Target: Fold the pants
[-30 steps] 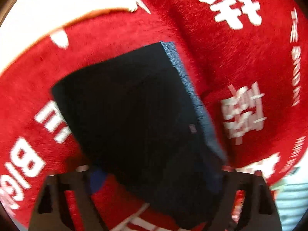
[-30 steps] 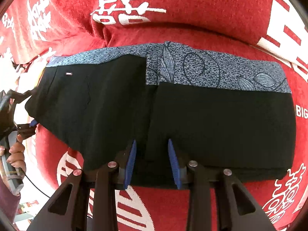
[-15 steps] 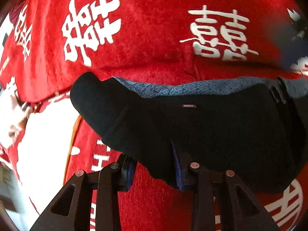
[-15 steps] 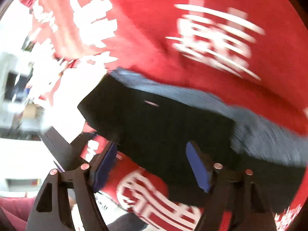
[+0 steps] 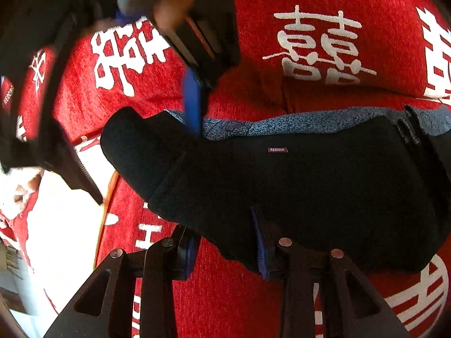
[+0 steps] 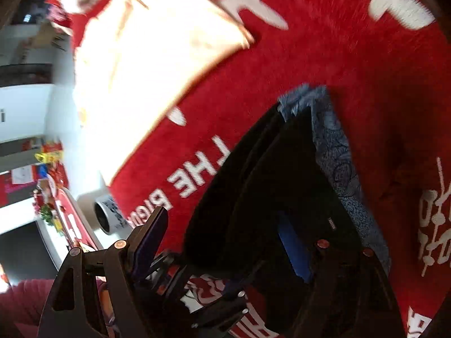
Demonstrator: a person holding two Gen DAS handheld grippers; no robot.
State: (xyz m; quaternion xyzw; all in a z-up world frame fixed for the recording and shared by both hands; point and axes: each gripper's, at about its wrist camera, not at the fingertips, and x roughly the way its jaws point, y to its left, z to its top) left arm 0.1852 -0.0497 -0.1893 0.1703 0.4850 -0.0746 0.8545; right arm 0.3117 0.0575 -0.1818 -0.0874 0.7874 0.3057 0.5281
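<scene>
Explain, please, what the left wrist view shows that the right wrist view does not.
Only the left wrist view shows the FASHION label readably and the right gripper reaching over the pants' far edge. Only the right wrist view shows a mug and the room behind. Both show the black pants with patterned blue waistband on the red blanket.

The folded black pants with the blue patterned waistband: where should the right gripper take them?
Judging by shape, grip the folded black pants at the rounded, overhanging left end, coming from the left with the right gripper open: that end bulges free of the red blanket.
</scene>
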